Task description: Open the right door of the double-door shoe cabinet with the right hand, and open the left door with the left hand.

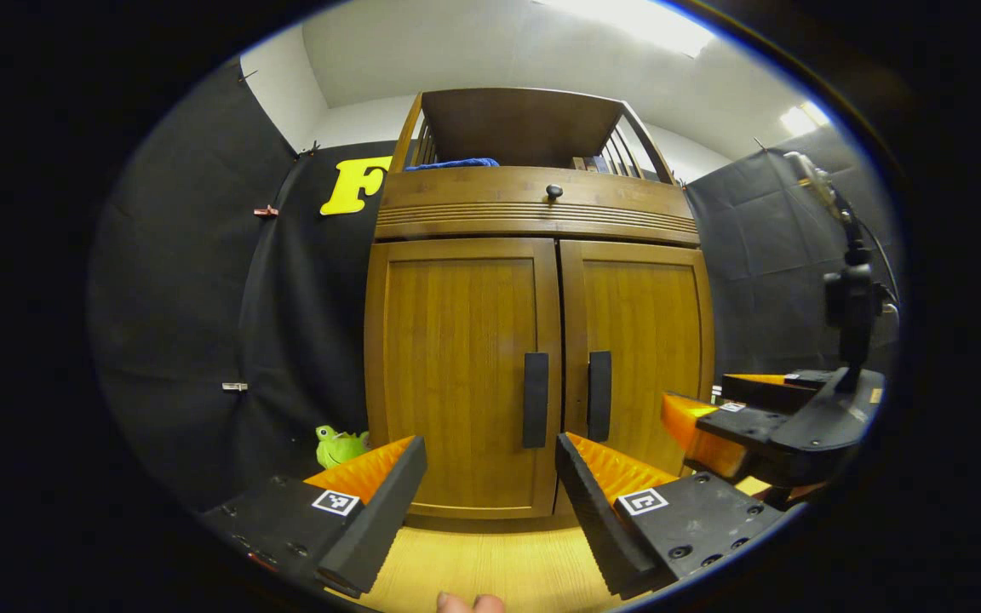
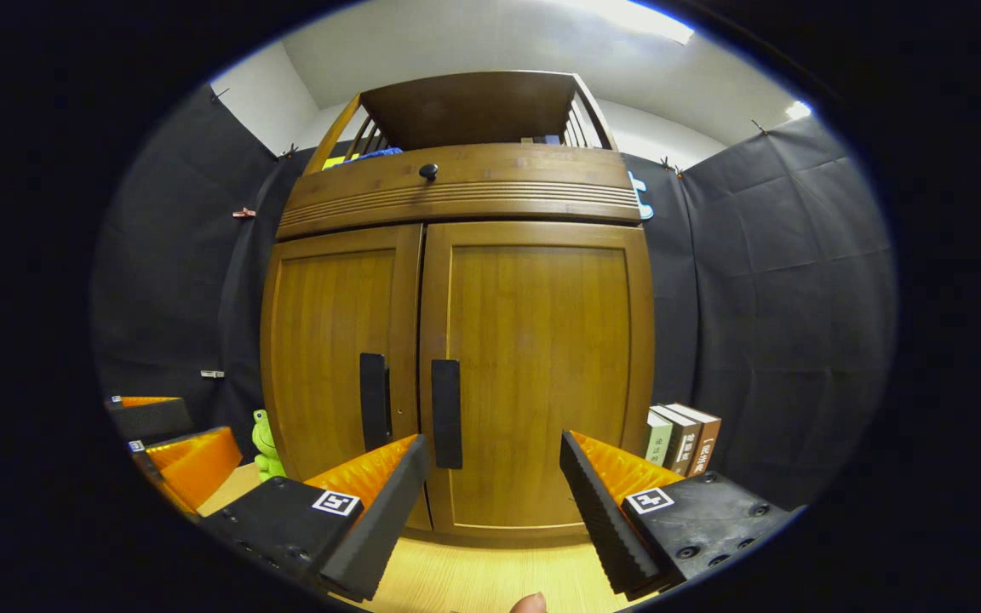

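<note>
Nearest in the right gripper view, the right tongs [image 2: 490,502] stand wide apart and hold nothing, low at 6 o'clock over the pale wooden tabletop [image 2: 473,579]; in the left gripper view the left tongs [image 1: 490,502] stand apart and empty too. Just beyond them the shoe cabinet [image 2: 456,196] stands on the tabletop with both doors shut. The step in hand looks like the reach for the right door [image 2: 537,375]: its dark vertical handle [image 2: 446,413] sits at about 11 o'clock from the right tongs, so I judge that they should shift that way, straddle the bar squarely, close firmly, then pull along the door's arc and not straight back. The left door [image 1: 461,375] has its own handle [image 1: 535,400] at 12 o'clock from the left tongs. Beside the cabinet, a green frog toy [image 2: 264,443] sits at 9 o'clock and some books [image 2: 679,438] at 3 o'clock. Black cloth walls [image 2: 780,281] enclose the booth under a white ceiling [image 2: 473,42].
</note>
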{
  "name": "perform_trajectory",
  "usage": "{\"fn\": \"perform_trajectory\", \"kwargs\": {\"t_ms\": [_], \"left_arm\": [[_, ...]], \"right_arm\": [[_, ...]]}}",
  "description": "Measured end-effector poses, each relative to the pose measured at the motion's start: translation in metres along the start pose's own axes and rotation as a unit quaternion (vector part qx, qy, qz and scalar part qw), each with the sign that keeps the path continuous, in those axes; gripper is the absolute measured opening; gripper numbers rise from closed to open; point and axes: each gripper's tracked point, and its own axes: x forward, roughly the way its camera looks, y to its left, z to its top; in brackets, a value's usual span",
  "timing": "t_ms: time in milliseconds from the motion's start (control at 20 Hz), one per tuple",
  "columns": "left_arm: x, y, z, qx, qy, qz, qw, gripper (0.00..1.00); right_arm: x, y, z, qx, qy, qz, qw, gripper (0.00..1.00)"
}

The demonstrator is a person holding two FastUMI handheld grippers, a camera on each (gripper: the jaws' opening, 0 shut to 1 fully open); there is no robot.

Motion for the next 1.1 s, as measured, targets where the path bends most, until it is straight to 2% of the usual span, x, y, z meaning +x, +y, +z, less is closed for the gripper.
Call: {"fn": "perform_trajectory", "kwargs": {"t_ms": [300, 550, 650, 1000, 1100], "left_arm": [[-0.001, 0.009, -0.001, 0.003, 0.002, 0.005, 1.0, 0.93], [-0.002, 0.014, -0.003, 0.004, 0.004, 0.005, 1.0, 0.95], [-0.003, 0.015, -0.005, 0.003, 0.005, 0.005, 1.0, 0.94], [-0.005, 0.022, -0.009, -0.001, 0.009, 0.006, 1.0, 0.94], [-0.006, 0.022, -0.009, 0.001, 0.009, 0.007, 1.0, 0.95]], "right_arm": [[0.071, 0.037, -0.026, -0.001, 0.023, 0.04, 0.999, 0.97], [0.11, 0.044, -0.033, -0.008, 0.021, 0.026, 0.999, 0.99], [0.119, 0.045, -0.041, -0.002, 0.027, 0.018, 0.999, 0.88], [0.129, 0.046, -0.046, 0.018, 0.031, 0.017, 0.999, 0.24], [0.121, 0.047, -0.046, 0.018, 0.035, 0.029, 0.999, 0.18]]}}
